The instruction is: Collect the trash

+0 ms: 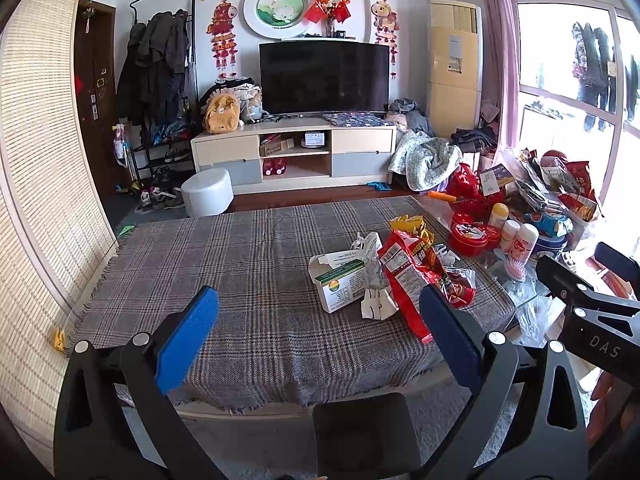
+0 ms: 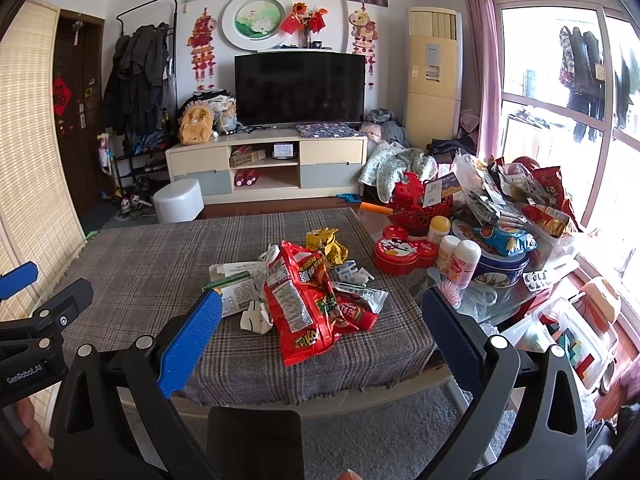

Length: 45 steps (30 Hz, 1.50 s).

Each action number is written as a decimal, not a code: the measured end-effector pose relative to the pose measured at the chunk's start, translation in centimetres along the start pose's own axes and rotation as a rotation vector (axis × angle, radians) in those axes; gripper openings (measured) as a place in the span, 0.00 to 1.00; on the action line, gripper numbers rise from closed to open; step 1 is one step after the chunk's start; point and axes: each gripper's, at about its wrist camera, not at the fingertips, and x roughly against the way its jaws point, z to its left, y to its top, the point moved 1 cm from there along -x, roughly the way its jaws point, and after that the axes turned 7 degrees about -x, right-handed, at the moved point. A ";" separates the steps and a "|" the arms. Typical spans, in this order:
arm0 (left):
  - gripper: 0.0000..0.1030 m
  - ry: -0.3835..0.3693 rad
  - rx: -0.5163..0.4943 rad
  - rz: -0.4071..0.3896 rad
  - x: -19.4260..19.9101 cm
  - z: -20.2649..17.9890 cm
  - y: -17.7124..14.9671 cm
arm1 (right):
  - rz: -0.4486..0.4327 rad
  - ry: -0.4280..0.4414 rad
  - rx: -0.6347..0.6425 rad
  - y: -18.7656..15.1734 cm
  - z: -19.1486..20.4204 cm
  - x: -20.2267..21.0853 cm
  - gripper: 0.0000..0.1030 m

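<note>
A pile of trash lies on the plaid tablecloth: a large red snack bag, a white and green carton, crumpled white paper, a yellow wrapper and small torn packets. My left gripper is open and empty, held near the table's front edge, left of the pile. My right gripper is open and empty, in front of the red bag. Each gripper's body shows at the edge of the other's view.
Right of the cloth stand a red tin, white bottles, a blue tin and heaped snack bags. A white stool and a TV stand are beyond the table. A bamboo blind is on the left.
</note>
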 end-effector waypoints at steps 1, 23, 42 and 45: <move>0.93 -0.002 -0.002 0.000 0.0 -0.1 0.0 | 0.000 0.001 -0.001 0.1 0.0 0.0 0.97; 0.93 0.004 -0.003 -0.003 0.2 -0.1 0.2 | 0.000 0.001 0.000 0.1 0.1 0.0 0.97; 0.93 0.003 -0.004 -0.004 0.2 0.0 0.1 | 0.002 0.000 0.000 -0.2 -0.2 -0.2 0.97; 0.93 0.002 -0.005 -0.004 0.2 0.0 0.1 | 0.001 -0.002 -0.012 0.0 -0.6 0.0 0.97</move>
